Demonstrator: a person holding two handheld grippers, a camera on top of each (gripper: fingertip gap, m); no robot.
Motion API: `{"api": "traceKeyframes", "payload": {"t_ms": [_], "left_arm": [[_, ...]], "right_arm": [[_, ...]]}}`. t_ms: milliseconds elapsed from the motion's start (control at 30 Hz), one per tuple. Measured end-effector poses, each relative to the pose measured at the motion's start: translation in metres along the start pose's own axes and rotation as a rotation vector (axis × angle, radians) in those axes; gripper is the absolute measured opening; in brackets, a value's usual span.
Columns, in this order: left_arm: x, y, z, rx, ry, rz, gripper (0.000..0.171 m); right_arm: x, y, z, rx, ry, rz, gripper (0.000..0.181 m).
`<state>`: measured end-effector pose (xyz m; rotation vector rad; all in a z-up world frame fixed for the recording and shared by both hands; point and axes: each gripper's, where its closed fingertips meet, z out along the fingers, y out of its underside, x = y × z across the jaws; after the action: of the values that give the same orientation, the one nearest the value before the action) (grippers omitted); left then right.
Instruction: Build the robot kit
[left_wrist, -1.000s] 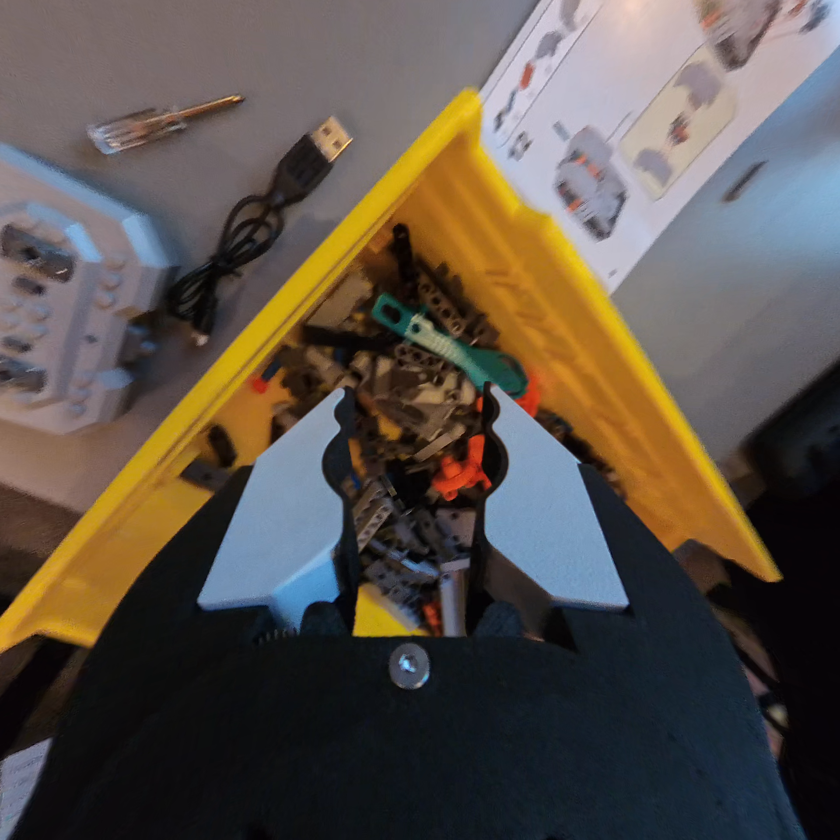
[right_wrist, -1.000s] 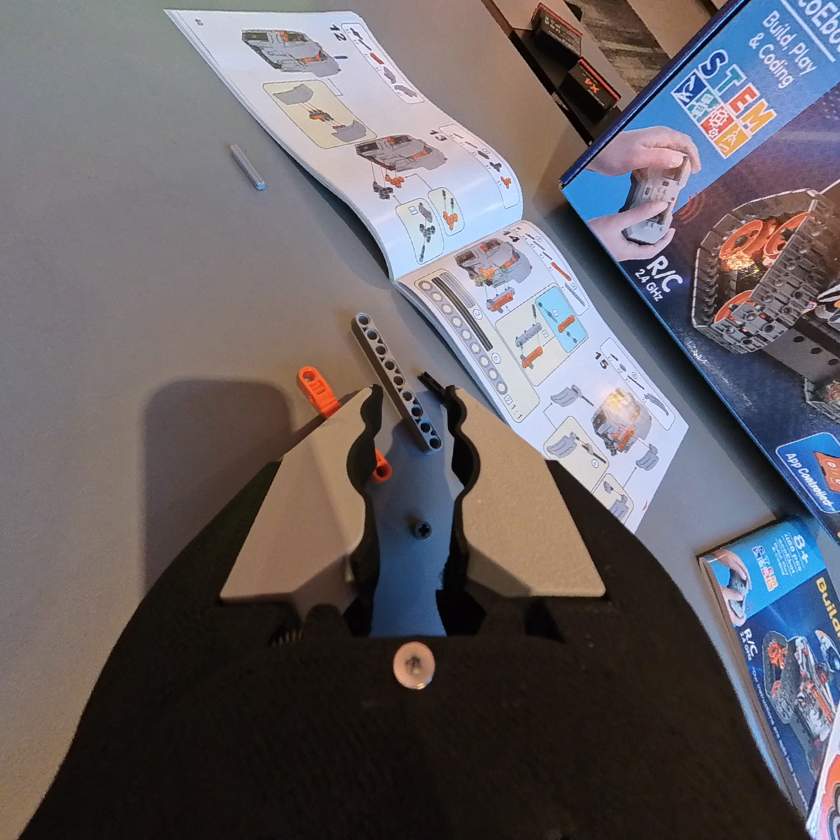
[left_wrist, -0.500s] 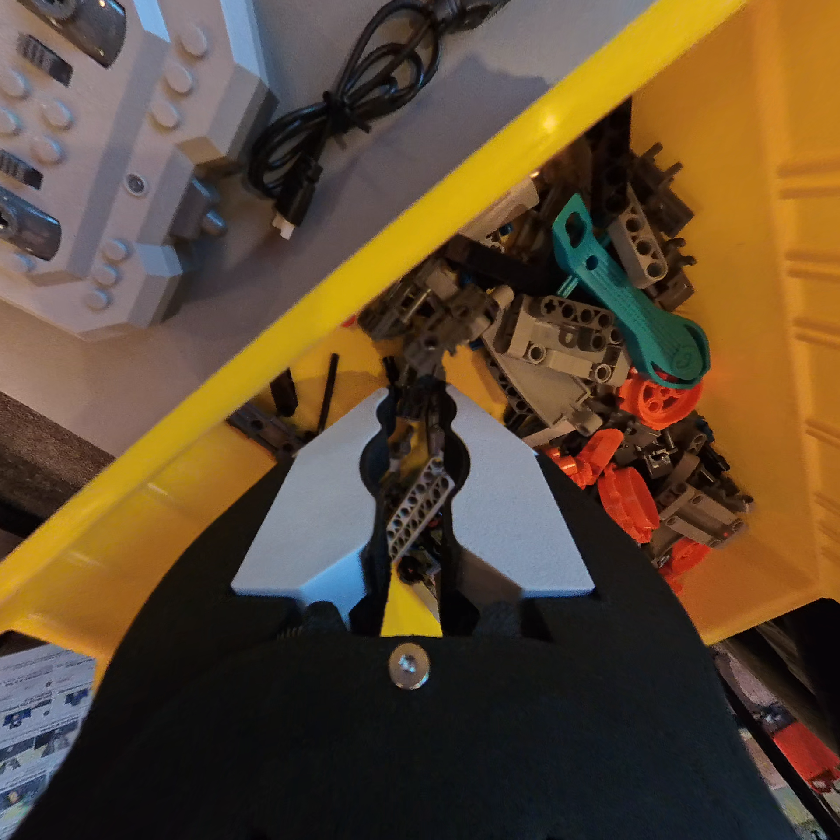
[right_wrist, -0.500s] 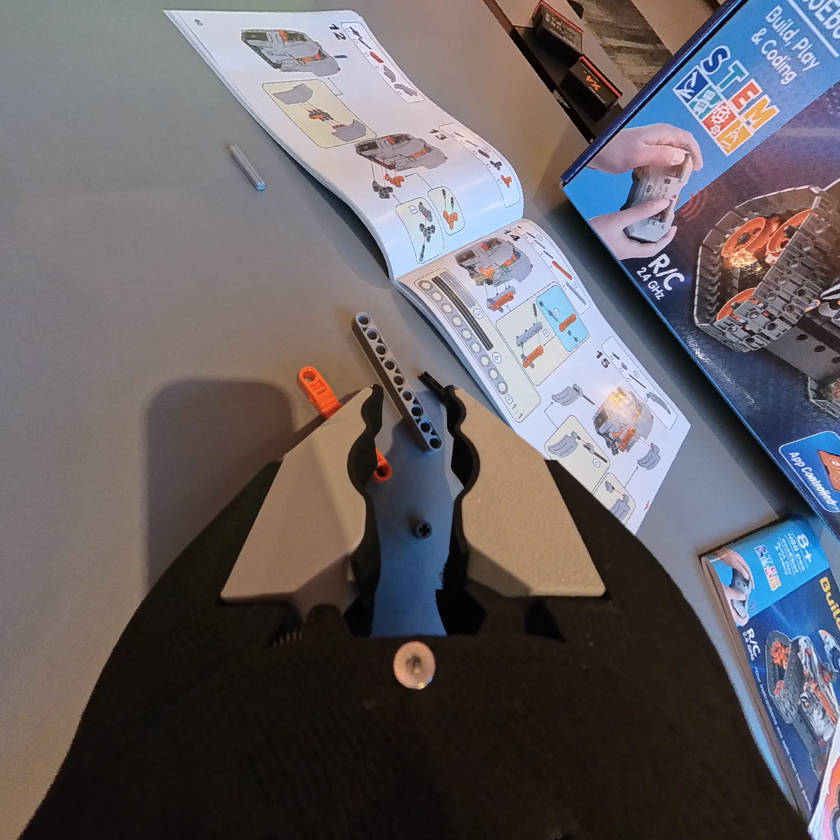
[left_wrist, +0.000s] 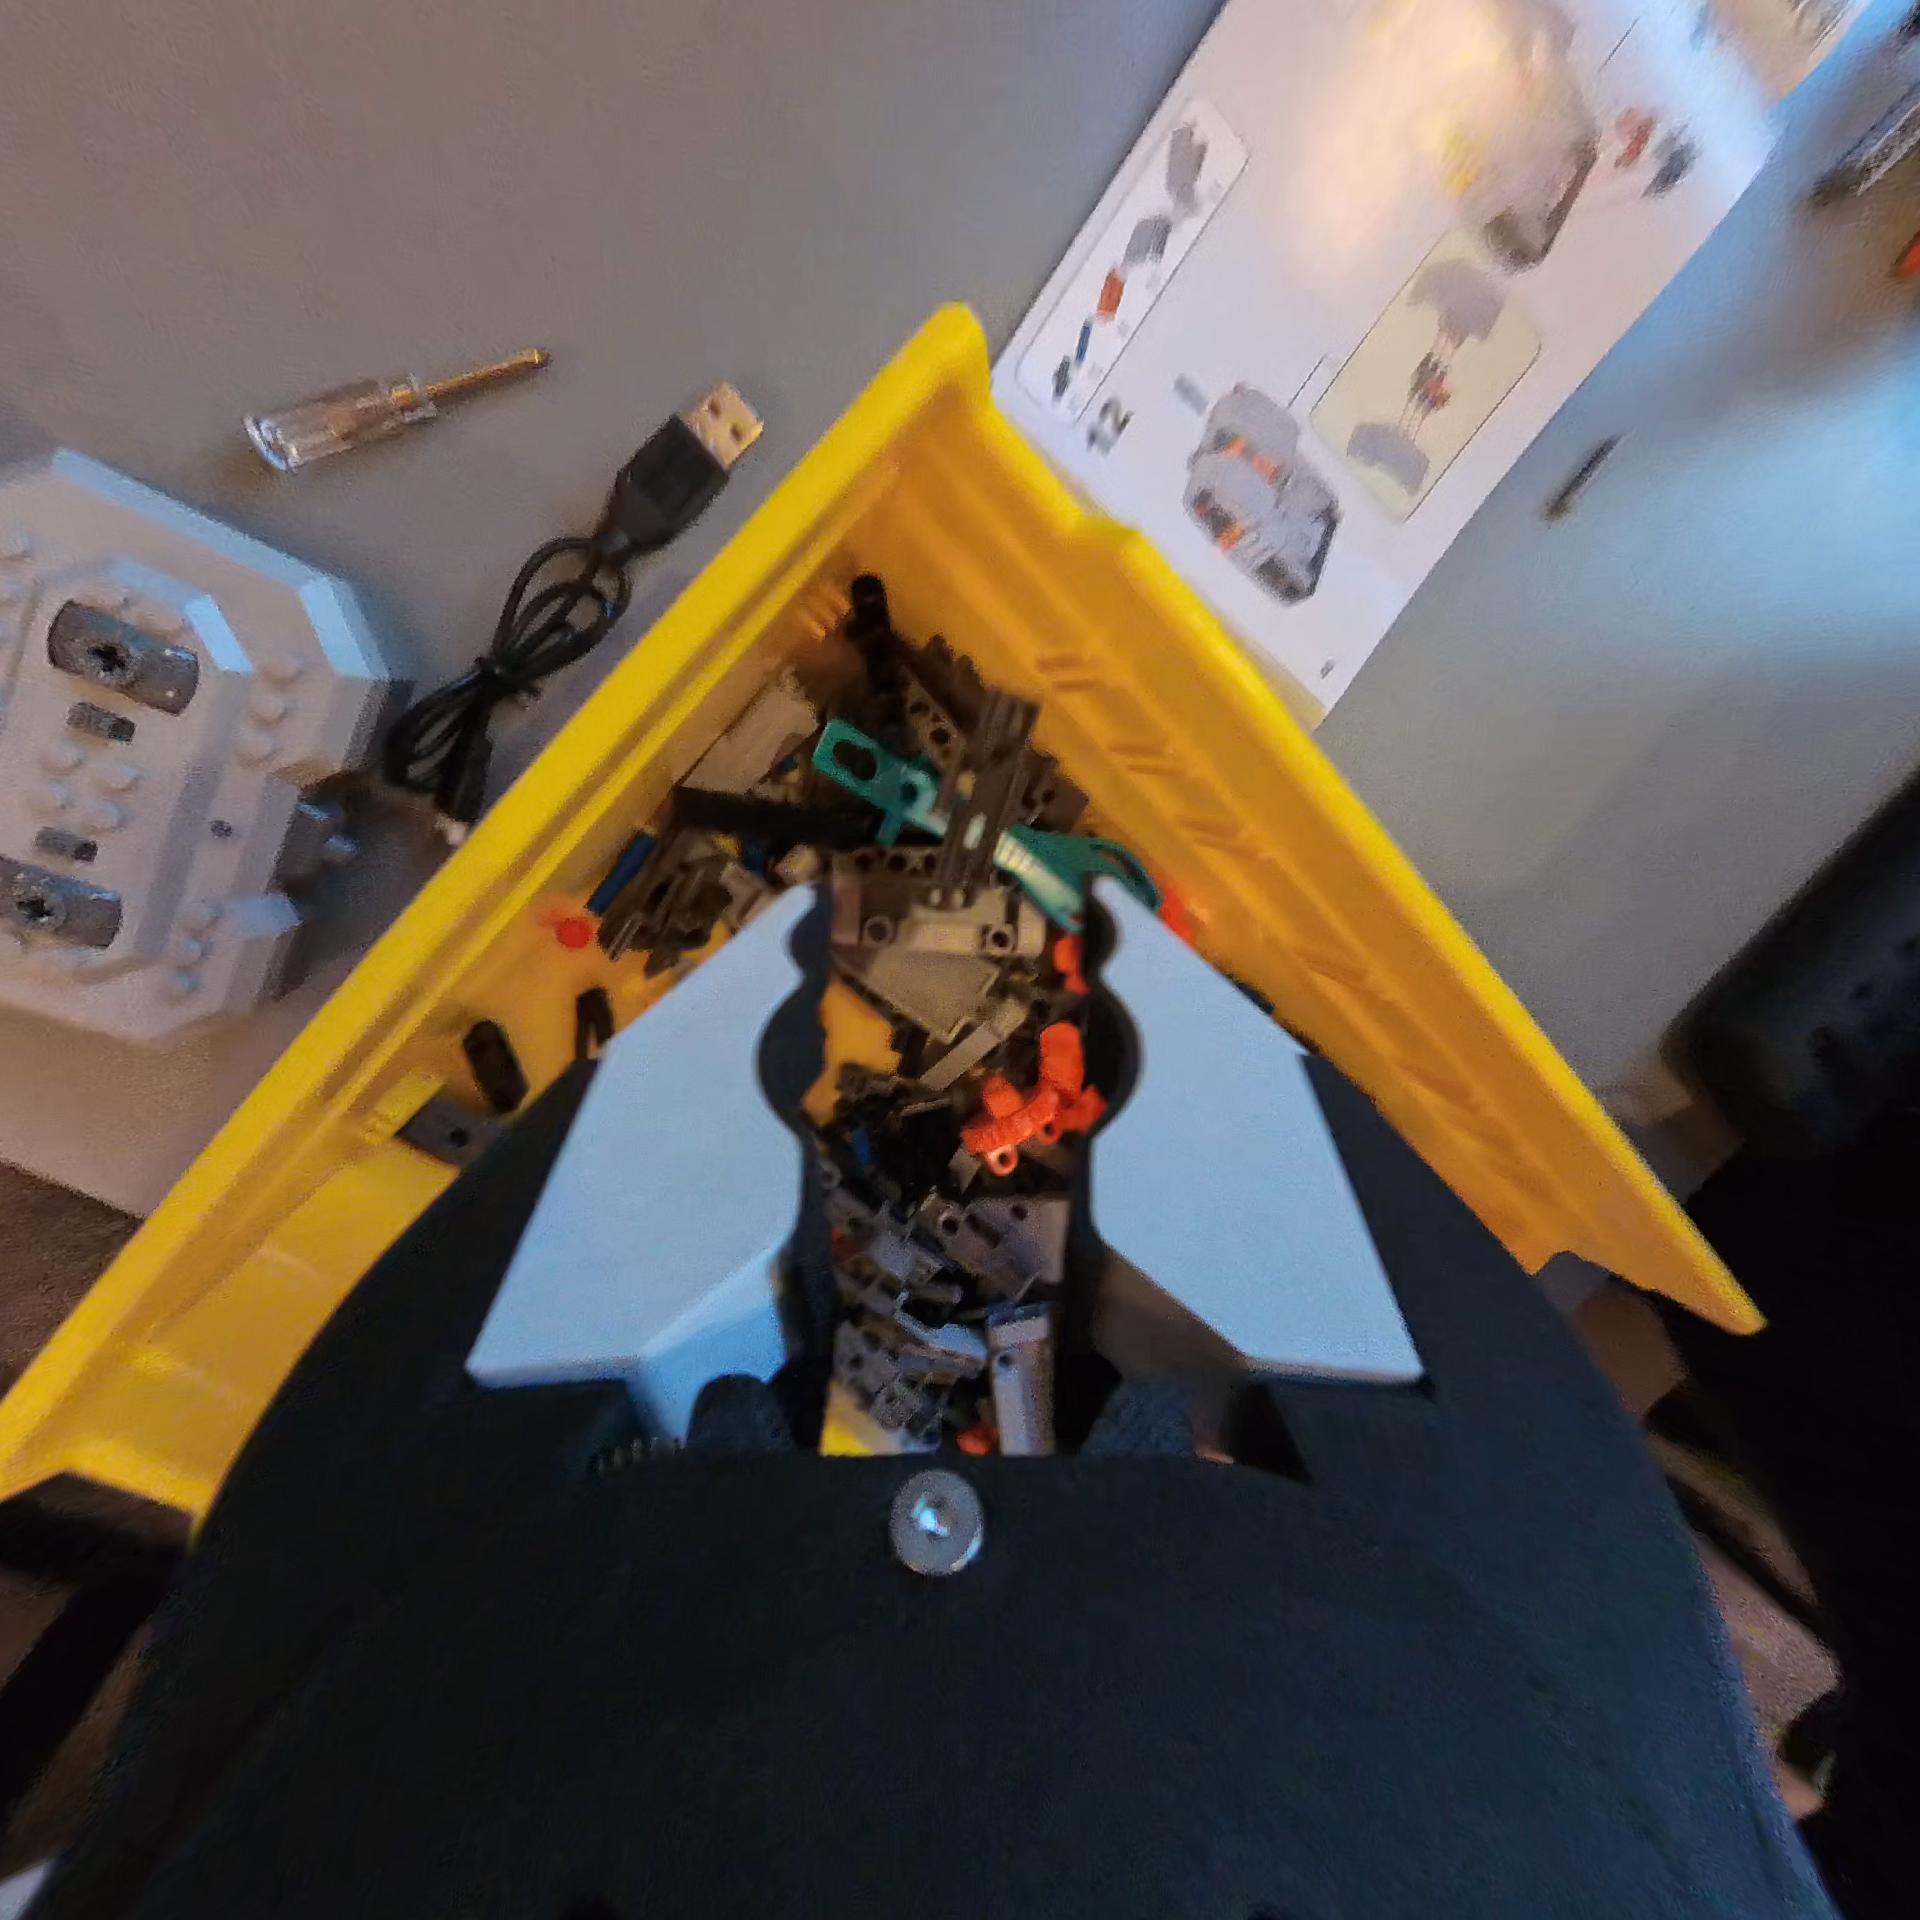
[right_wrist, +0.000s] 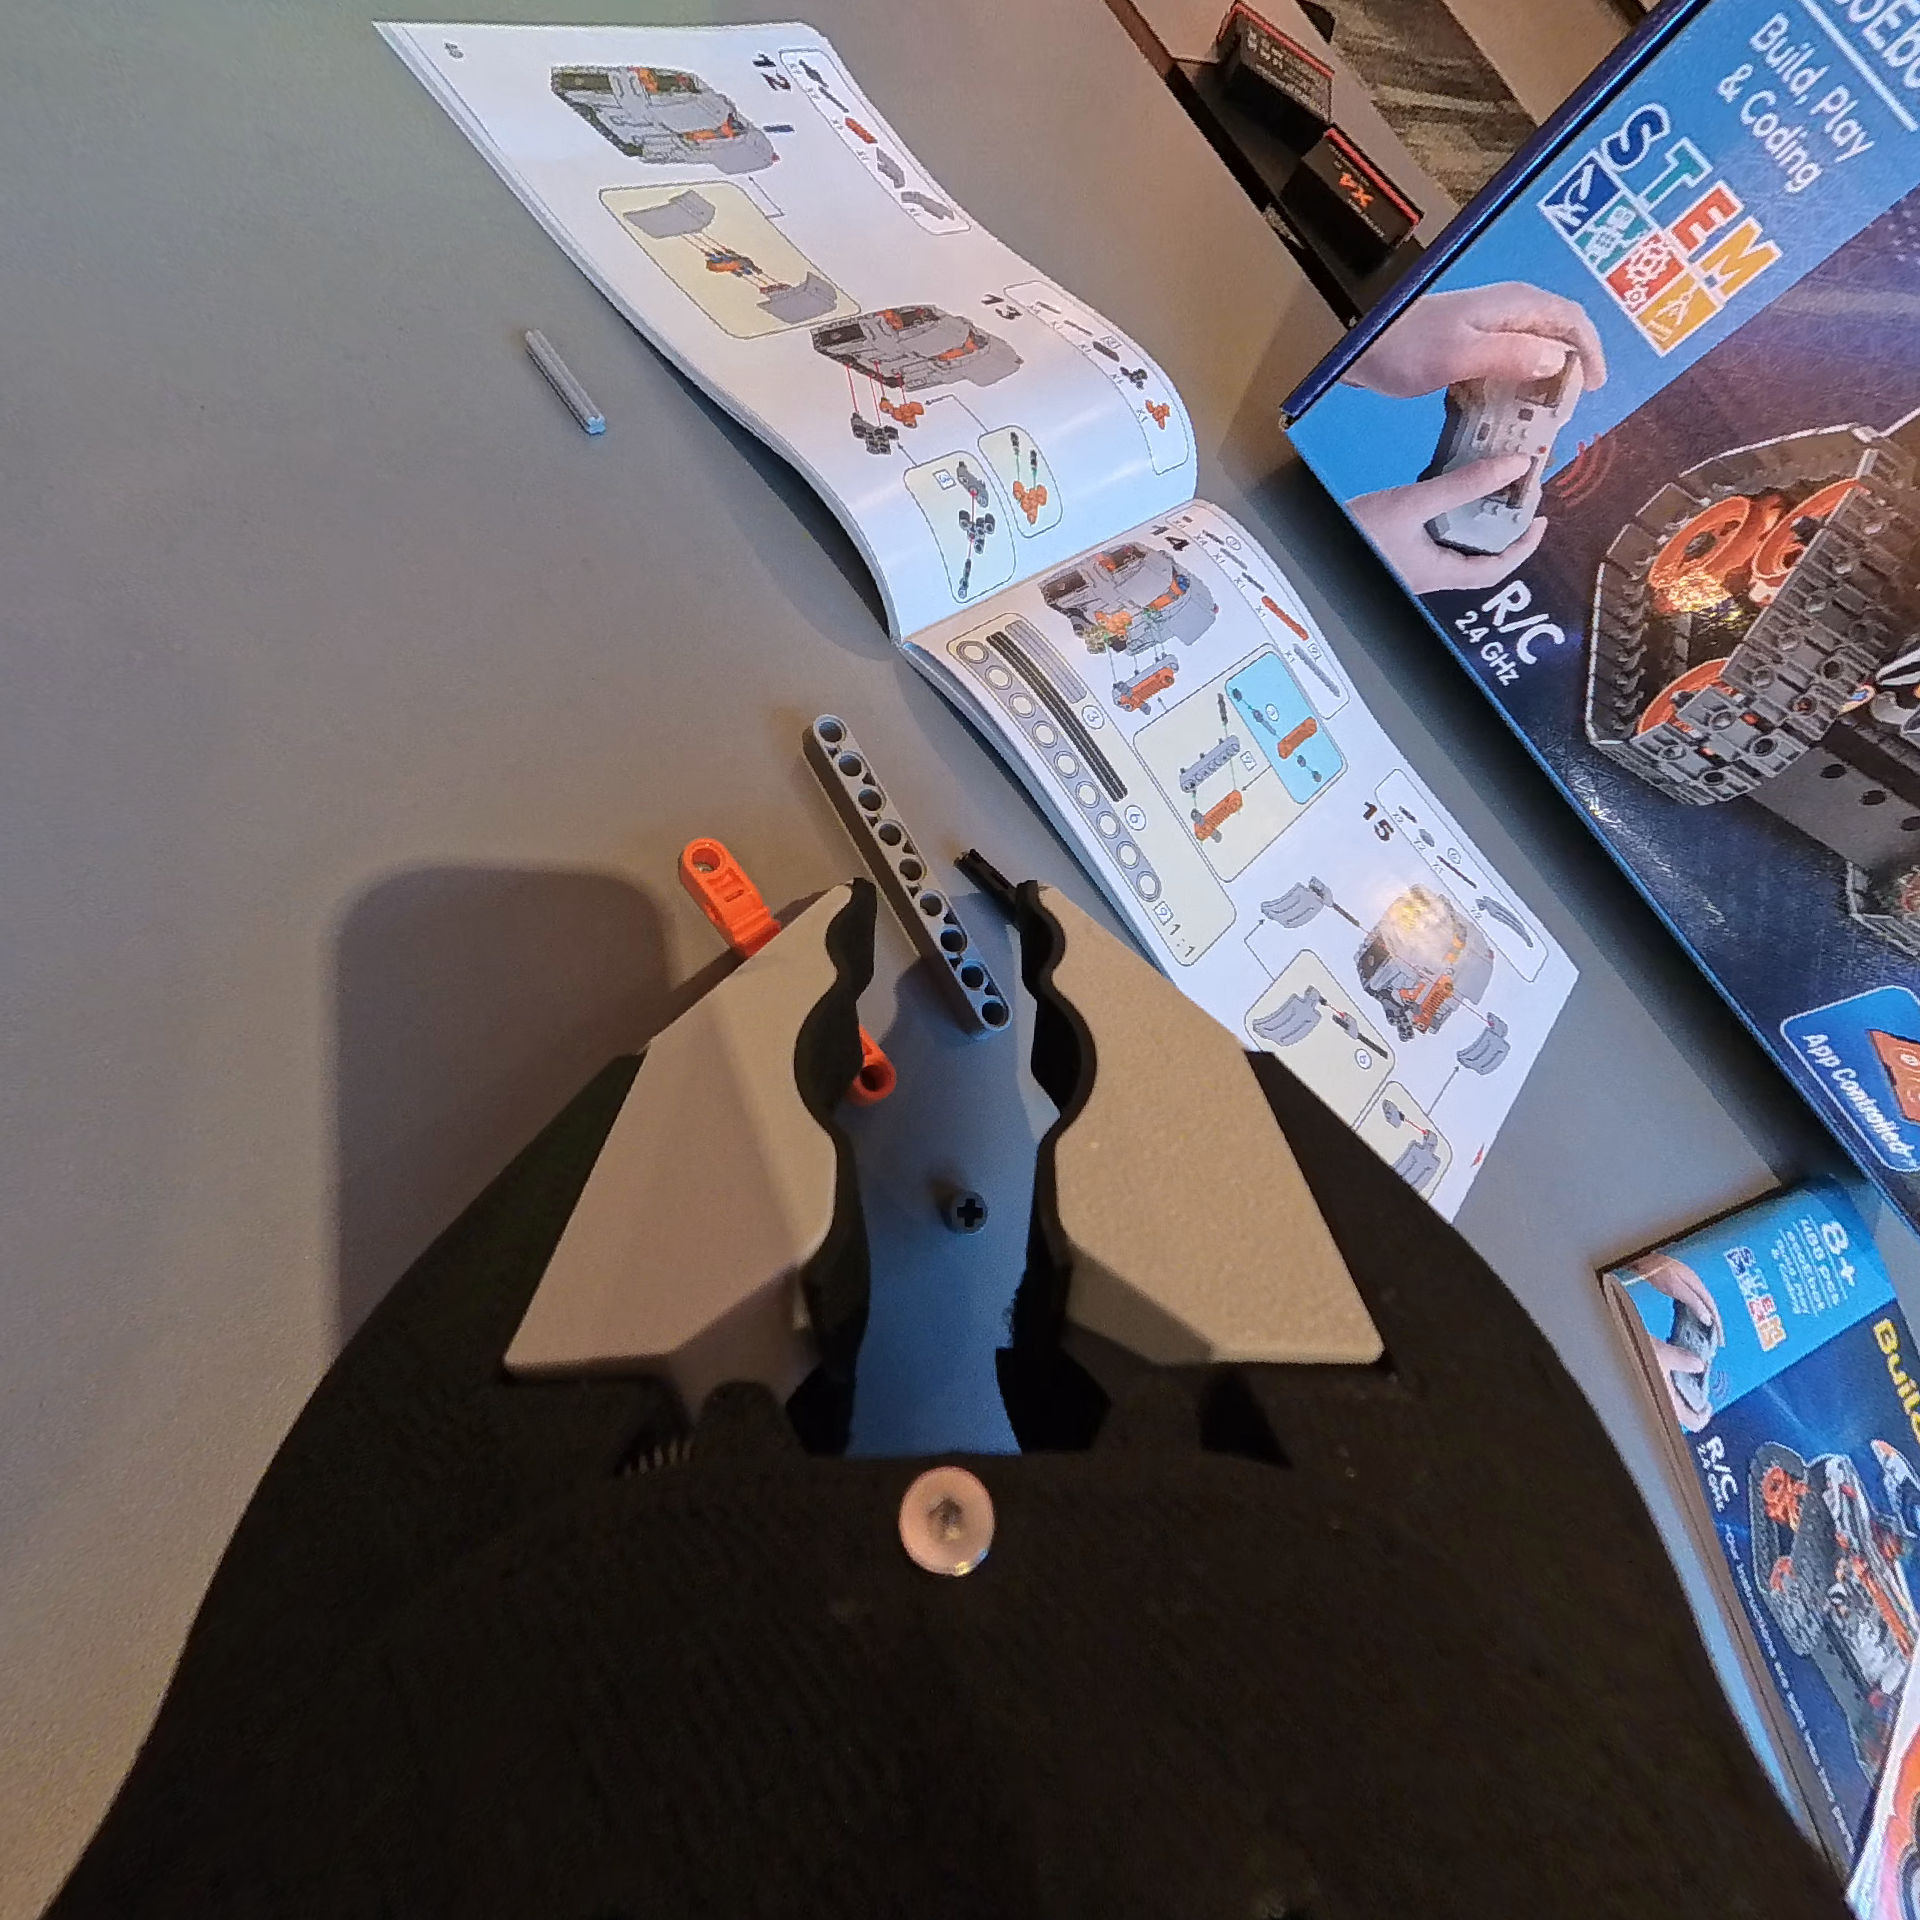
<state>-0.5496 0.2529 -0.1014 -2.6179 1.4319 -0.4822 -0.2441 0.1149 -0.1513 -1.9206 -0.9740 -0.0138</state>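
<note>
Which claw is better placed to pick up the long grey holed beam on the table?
Right, probably. The right claw is open just above the grey beam, whose near end lies between its fingers. The left claw is open over the yellow bin of parts; the beam is not in its view.

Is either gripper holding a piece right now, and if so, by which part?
Neither. The left gripper is open above the parts in the yellow bin; the right gripper is open over the grey holed beam.

Hobby table: brick-kit box (right_wrist: 1704, 582), manual (right_wrist: 1039, 582), parts tray (left_wrist: 1299, 831).
</note>
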Motion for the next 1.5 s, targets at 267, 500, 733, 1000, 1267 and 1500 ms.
{"api": "traceKeyframes", "payload": {"t_ms": [267,500,733,1000,1267,1500], "left_arm": [[-0.036,0.097,0.006,-0.332,-0.068,-0.004,0.06],[-0.034,0.12,0.014,-0.401,-0.143,-0.014,0.072],[-0.038,0.128,0.025,-0.473,-0.185,-0.085,0.073],[-0.04,0.136,0.017,-0.489,-0.21,-0.161,0.03],[-0.063,0.093,-0.011,-0.328,-0.292,-0.114,0.017],[-0.107,0.073,-0.013,-0.342,-0.541,0.282,0.016]], "right_arm": [[0.0,0.0,0.0,0.0,-0.001,-0.002,0.025],[0.0,0.0,0.0,0.001,0.001,-0.005,0.025],[0.0,0.0,0.0,0.0,0.0,-0.004,0.025],[-0.001,-0.001,0.0,0.001,0.0,-0.011,0.024],[-0.003,-0.001,0.0,0.002,0.0,-0.022,0.022],[-0.003,-0.001,0.001,0.001,-0.001,-0.018,0.022]]}}
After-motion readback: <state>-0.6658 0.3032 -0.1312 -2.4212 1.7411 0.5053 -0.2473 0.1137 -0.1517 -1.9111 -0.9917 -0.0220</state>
